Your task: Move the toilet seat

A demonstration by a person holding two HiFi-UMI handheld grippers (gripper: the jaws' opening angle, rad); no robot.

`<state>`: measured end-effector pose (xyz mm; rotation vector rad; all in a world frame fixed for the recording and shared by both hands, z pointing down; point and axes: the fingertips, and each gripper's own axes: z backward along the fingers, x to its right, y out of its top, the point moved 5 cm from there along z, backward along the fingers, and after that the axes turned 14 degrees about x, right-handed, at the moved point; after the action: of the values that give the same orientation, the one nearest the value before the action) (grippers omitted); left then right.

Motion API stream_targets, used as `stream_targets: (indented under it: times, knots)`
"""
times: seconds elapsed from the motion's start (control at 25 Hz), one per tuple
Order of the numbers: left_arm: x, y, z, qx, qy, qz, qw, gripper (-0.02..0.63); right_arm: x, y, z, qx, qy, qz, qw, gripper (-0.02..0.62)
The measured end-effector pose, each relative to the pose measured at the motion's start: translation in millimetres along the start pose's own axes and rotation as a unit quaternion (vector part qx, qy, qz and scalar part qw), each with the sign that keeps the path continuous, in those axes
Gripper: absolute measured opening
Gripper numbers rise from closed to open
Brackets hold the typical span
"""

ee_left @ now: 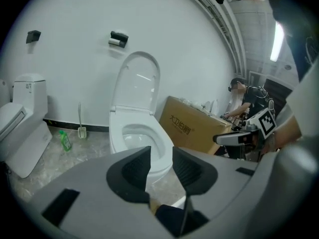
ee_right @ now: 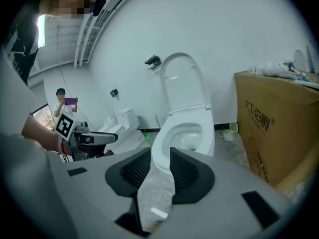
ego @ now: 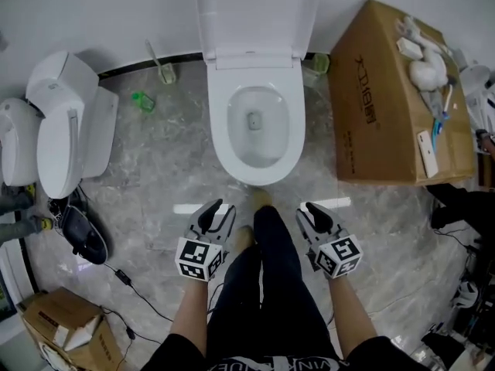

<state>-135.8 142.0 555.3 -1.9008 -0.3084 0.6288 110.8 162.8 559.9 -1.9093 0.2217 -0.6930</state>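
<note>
White oval toilet seat down on bowl, lid up; well ahead of left gripper & right gripper, both w/ fingers apart, empty. Brown cardboard box: black Chinese print, unreadable.

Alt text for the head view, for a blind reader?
A white toilet, lid raised, stands against the wall. Below it the left gripper and right gripper are open and empty above the floor. A cardboard box lies at right.

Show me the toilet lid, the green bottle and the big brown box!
toilet lid (ego: 255, 10), head view, middle of the raised lid.
green bottle (ego: 143, 100), head view, its body.
brown box (ego: 371, 107), head view, its printed side.
</note>
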Motion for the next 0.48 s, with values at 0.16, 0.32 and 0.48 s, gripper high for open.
stream_targets:
  times: [0.16,0.32,0.48]
  knots:
    - [-23,-45,-31,-0.021,0.016,0.010,0.9996,0.146,32,-38,-30,-0.027,0.001,0.005,1.000,0.130]
    - [-44,-85,-57,-0.052,0.027,0.011,0.9982,0.160,57,-71,-60,-0.054,0.005,0.022,0.998,0.132]
    - [-58,-110,-81,-0.072,0.019,-0.009,0.9972,0.166,78,-94,-86,-0.070,0.010,0.045,0.997,0.132]
